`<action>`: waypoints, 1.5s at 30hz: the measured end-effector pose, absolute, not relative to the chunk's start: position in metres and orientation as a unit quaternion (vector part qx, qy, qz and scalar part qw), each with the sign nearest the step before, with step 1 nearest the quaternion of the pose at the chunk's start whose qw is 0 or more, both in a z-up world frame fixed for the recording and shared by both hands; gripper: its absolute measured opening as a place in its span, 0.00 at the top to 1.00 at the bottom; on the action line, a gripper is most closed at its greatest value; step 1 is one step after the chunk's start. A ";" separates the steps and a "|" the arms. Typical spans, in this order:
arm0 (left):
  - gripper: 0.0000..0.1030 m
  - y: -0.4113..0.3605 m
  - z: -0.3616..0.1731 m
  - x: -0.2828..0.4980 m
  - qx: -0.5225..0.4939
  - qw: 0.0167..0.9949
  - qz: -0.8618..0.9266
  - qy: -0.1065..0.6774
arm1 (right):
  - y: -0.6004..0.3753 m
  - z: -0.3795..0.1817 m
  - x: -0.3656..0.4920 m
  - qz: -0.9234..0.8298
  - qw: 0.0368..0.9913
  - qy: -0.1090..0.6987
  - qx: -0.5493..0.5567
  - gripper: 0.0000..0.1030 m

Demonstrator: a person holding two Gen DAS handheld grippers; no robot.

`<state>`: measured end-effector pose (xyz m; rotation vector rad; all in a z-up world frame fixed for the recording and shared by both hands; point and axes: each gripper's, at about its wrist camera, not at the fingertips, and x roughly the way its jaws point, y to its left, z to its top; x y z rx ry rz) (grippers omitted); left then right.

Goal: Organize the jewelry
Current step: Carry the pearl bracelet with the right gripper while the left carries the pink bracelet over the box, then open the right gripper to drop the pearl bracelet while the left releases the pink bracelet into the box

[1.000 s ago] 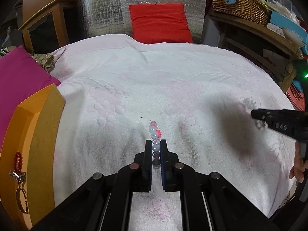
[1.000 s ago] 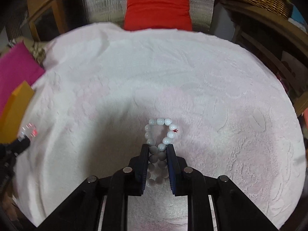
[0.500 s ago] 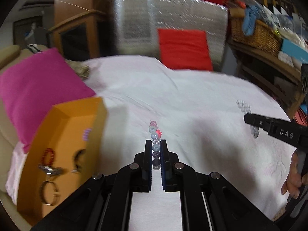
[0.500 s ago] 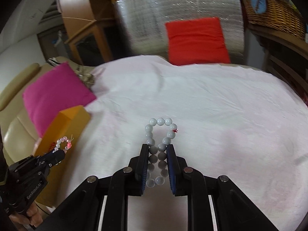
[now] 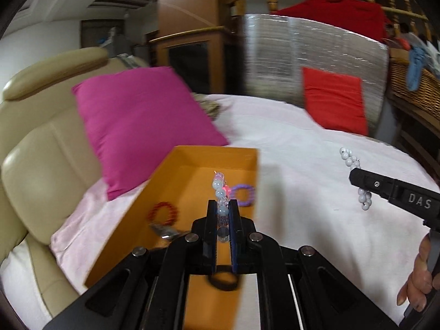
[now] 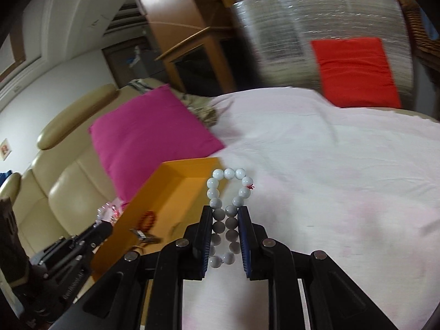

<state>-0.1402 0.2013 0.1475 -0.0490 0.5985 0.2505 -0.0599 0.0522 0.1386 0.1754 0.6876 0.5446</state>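
My left gripper (image 5: 222, 206) is shut on a clear and pale-blue bead bracelet (image 5: 220, 192) with a pink bead, held above the open orange box (image 5: 189, 159). The box holds a red bead bracelet (image 5: 163, 214), a purple ring-shaped bracelet (image 5: 242, 194), a metal piece (image 5: 165, 231) and a black band (image 5: 222, 280). My right gripper (image 6: 225, 211) is shut on a white bead bracelet (image 6: 228, 192), held above the white cloth beside the box's right wall (image 6: 176, 192). The right gripper also shows in the left wrist view (image 5: 357, 176), right of the box.
A magenta cushion (image 5: 143, 126) lies behind the box on a beige leather sofa (image 5: 41, 170). A red cushion (image 5: 332, 99) leans on a silver panel (image 5: 302, 55) at the back. A wicker basket (image 5: 412, 82) stands at the right. White cloth (image 5: 316, 192) covers the surface.
Both grippers have swung left with their bracelets. The left one has gone from over the cloth to over the orange box; the right one has come up beside the box.
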 end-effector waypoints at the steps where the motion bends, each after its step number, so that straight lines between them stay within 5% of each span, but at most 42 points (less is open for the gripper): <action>1: 0.93 0.209 0.145 -0.141 -0.025 0.945 0.133 0.297 | 0.063 0.138 -0.060 0.270 0.900 0.333 0.083 0.80; 26: 0.93 0.281 0.084 -0.150 -0.084 0.888 0.186 0.412 | 0.196 0.096 -0.045 0.386 0.826 0.409 0.031 0.80; 45: 0.93 0.279 0.079 -0.144 -0.068 0.884 0.194 0.421 | 0.208 0.071 -0.023 0.367 0.817 0.442 0.056 0.78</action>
